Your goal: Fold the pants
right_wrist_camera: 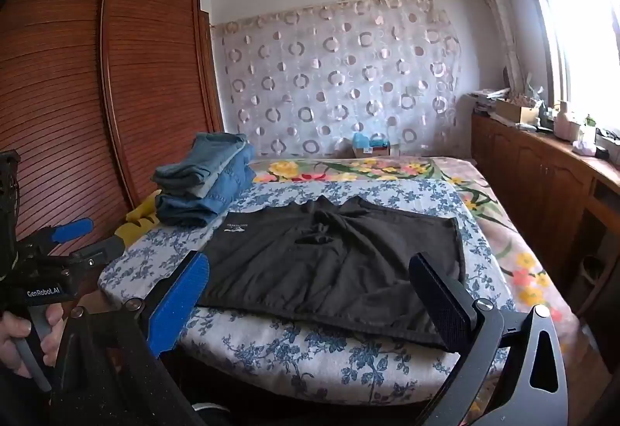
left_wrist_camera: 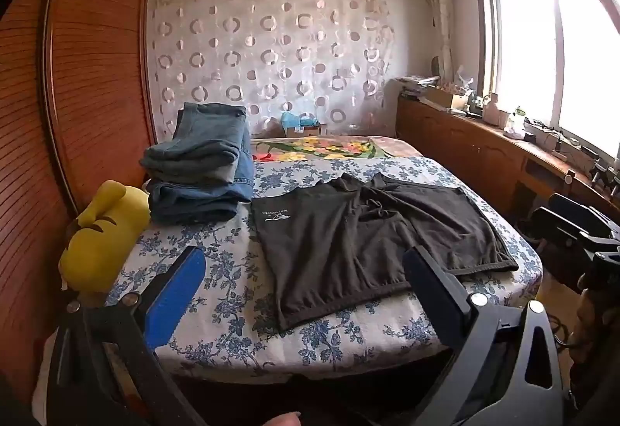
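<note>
Lying spread on the bed [left_wrist_camera: 217, 325], black pants [left_wrist_camera: 348, 244]; both grippers, left [left_wrist_camera: 306, 282] and right [right_wrist_camera: 310, 294], fingers spread, empty; yellow plush [left_wrist_camera: 104, 232] fully visible only from left wrist.

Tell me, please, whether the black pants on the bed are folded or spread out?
Spread out. The black pants lie flat and wide across the floral bedsheet, a little rumpled at the middle, unlike the folded jeans stacked beside them.

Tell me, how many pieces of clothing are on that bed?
3, as far as shows: black shorts spread flat on the blue-flowered sheet, and two folded jeans stacked by the wardrobe, a greyer pair on a bluer pair. The stack may hide more.
</note>
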A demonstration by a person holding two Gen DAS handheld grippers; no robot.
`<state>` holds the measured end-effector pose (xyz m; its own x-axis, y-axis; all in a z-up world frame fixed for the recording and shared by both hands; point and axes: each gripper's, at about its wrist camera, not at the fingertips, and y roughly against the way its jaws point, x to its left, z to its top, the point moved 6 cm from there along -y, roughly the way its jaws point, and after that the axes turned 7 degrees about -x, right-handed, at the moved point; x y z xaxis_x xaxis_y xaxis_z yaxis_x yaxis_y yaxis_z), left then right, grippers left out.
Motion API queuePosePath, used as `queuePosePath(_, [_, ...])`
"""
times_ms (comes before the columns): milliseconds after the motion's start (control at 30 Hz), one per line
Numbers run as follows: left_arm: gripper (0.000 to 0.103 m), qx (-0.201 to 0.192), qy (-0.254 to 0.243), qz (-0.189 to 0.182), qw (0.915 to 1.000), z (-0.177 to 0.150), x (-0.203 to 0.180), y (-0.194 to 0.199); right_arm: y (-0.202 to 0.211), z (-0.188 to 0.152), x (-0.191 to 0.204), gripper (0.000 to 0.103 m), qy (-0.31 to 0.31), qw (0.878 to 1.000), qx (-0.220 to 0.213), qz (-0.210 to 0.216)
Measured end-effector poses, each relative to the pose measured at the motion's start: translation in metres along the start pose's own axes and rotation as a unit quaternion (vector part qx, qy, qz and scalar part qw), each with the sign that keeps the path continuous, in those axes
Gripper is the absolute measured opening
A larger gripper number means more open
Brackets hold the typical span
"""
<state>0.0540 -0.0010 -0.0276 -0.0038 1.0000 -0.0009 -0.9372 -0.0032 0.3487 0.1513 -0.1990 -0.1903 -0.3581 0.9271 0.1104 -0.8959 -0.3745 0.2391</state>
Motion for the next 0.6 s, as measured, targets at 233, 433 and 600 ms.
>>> queuePosePath(233, [0.103, -0.006, 0.003, -0.002, 1.0000, 0.000, -0.001, 0.001, -0.006, 0.000, 0.002, 0.103, 0.004, 1.000, 0.002, -0.002])
queuePosePath(433, [0.103, -0.006, 0.002, -0.003, 1.0000, -0.001, -0.003, 0.004, 0.003, 0.002, 0.003, 0.103, -0.001, 1.000, -0.008, -0.003])
queuePosePath(600, [0.103, -0.007, 0.005, -0.005, 0.9999, -0.001, 0.000, 0.002, 0.004, 0.003, 0.007, 0.103, 0.001, 1.000, -0.008, -0.005])
